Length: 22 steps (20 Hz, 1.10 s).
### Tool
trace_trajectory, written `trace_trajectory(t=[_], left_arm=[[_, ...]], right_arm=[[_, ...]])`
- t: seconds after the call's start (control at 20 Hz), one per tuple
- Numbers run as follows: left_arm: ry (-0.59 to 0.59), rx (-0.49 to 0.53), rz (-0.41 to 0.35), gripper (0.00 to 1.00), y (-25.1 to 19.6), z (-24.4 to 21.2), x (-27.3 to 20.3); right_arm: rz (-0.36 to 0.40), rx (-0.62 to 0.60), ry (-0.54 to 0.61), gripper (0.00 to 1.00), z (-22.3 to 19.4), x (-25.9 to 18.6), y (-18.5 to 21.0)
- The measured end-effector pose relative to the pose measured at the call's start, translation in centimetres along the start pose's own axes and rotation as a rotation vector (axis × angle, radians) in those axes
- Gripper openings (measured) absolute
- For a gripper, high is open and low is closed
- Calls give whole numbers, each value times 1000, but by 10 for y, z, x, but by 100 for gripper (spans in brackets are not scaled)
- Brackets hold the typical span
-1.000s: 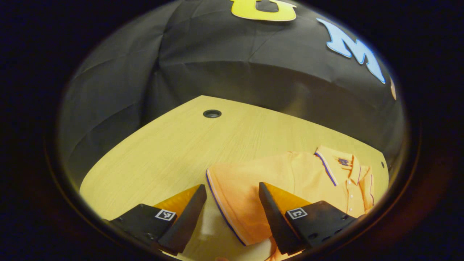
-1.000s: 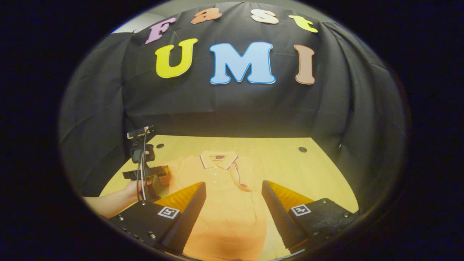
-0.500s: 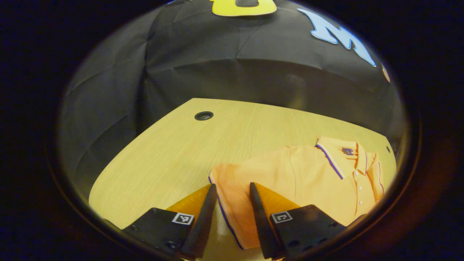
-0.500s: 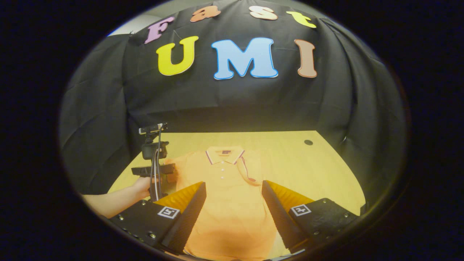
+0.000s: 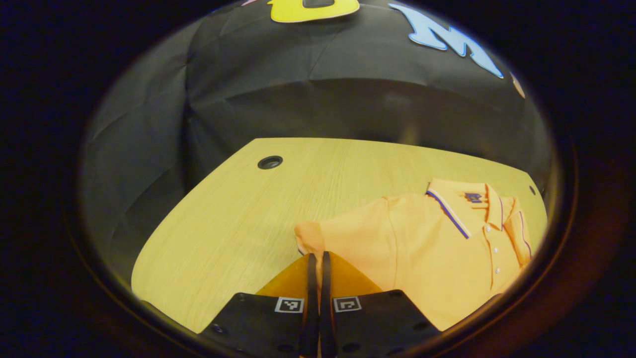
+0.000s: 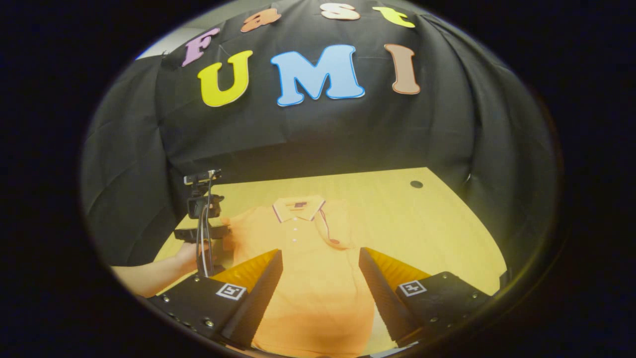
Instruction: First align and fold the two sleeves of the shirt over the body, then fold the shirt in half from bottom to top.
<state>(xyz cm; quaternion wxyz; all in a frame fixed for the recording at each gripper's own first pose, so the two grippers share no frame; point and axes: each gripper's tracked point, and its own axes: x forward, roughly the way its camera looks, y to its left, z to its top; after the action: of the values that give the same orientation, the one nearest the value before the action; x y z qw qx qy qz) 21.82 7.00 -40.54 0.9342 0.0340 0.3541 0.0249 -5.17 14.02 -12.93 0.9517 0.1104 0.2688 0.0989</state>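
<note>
Gripping the cuff of the shirt's sleeve [image 5: 310, 237], our left gripper [image 5: 316, 263] is pressing its two fingers together on the edge of the cloth, as we are seeing in the left gripper view. We are keeping the orange polo shirt [image 5: 437, 248] lying flat on the wooden table [image 5: 238, 219], collar [image 5: 464, 204] toward the booth's black wall, with the other sleeve [image 6: 332, 229] already lying folded over the body. In the right gripper view we are holding our right gripper [image 6: 320, 271] with its fingers wide apart above the lower body of the shirt, clamping nothing. Off to that view's left, a hand [image 6: 186, 256] is holding the left gripper at the shirt's sleeve side.
</note>
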Motion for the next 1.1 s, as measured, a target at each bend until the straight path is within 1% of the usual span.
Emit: trace_trajectory(t=[0.1,0.25,0.45,0.7,0.9,1.1], left_arm=[[-37,-5,-9,7,-5,14,-12],[-86,21,-37,8,-23,33,-28],[-126,63,-111,8,-66,48,-43],[-112,111,-180,7,-114,40,-44],[-83,133,-223,8,-138,28,-41],[-53,149,-259,8,-153,17,-38]], right_arm=[[-10,0,3,95,-3,1,-8],[-14,23,12,96,-6,1,-12],[-24,29,17,95,-9,4,-16],[-41,42,27,96,-10,3,-16],[-54,56,44,96,-17,8,-19],[-62,74,59,95,-24,12,-20]])
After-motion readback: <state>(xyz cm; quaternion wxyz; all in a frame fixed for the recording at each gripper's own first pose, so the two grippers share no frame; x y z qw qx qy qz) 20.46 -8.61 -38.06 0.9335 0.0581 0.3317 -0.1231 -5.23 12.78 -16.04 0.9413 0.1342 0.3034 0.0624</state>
